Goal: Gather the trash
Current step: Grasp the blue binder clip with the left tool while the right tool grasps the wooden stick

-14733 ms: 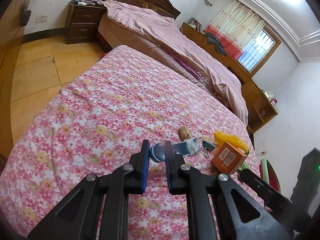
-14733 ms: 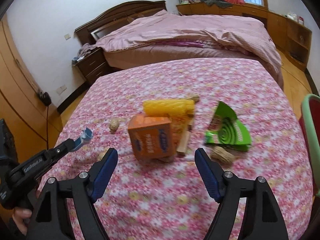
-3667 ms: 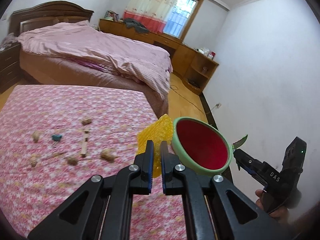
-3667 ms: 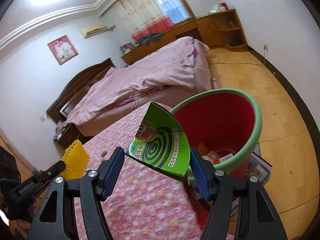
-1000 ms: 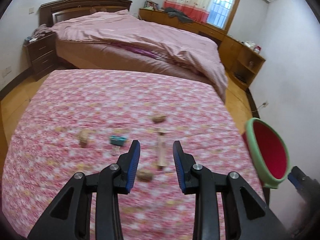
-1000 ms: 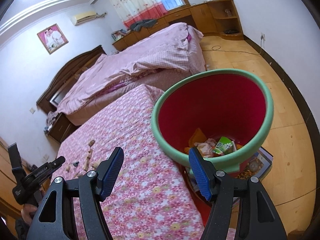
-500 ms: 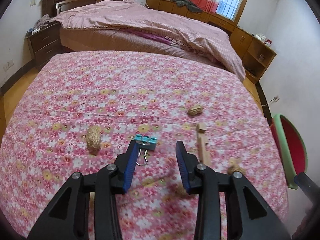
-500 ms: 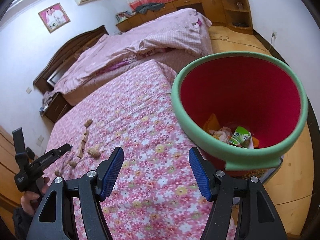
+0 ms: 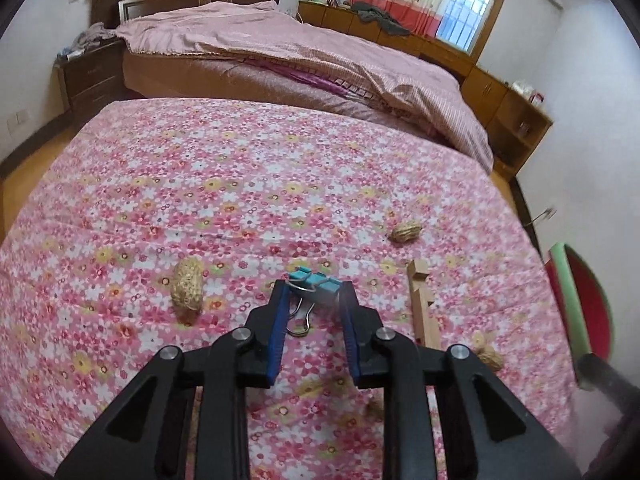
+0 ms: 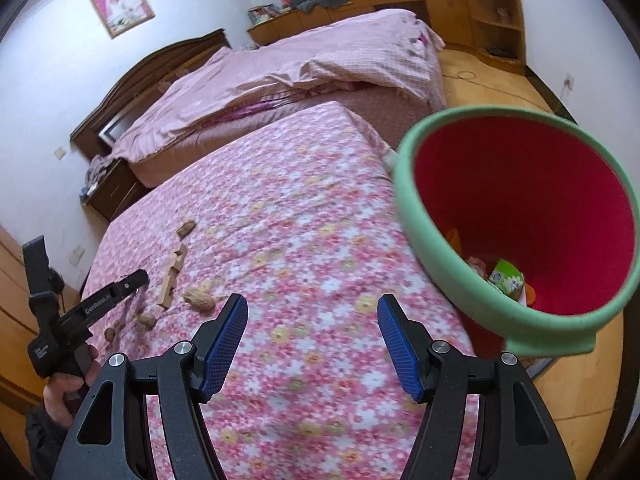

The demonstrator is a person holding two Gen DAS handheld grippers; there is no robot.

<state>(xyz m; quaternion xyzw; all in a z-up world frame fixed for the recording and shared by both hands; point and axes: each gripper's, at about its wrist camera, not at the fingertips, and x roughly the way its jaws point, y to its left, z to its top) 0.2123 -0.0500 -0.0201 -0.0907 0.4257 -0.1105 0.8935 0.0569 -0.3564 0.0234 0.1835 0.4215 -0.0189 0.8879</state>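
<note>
Two views, left wrist first: both look down on the flowered bedspread (image 9: pixel 240 184), where the remaining litter lies.
Left wrist, tool: the left gripper (image 9: pixel 313 300) has just been closing its jaws around the teal binder clip (image 9: pixel 316 280); the clip's body sits between the blue tips, but whether the pads already press on it I cannot tell.
Left wrist, clip axis: the clip's body lies crosswise, from tip to tip, with its wire handles (image 9: pixel 299 318) trailing back toward the camera between the fingers.
Left wrist, neighbours: one peanut (image 9: pixel 186 286) lies to the left of the tips, a wooden stick (image 9: pixel 422 308) to the right with its length running away from the camera, and a second peanut (image 9: pixel 405 231) lies farther off.
Left wrist, bin: the green-rimmed red bin (image 9: pixel 576 304) stands off the bed's right edge, well apart from the clip.
Right wrist, tool: the right gripper (image 10: pixel 312 340) is released, jaws wide and empty, over bare bedspread.
Right wrist, bin: the bin (image 10: pixel 448 256) is close on its right, with trash already inside.
Right wrist, nearer hand: the left gripper (image 10: pixel 136 280) is seen far left among the peanuts and stick, so in my judgement the clip is the left hand's pick.
</note>
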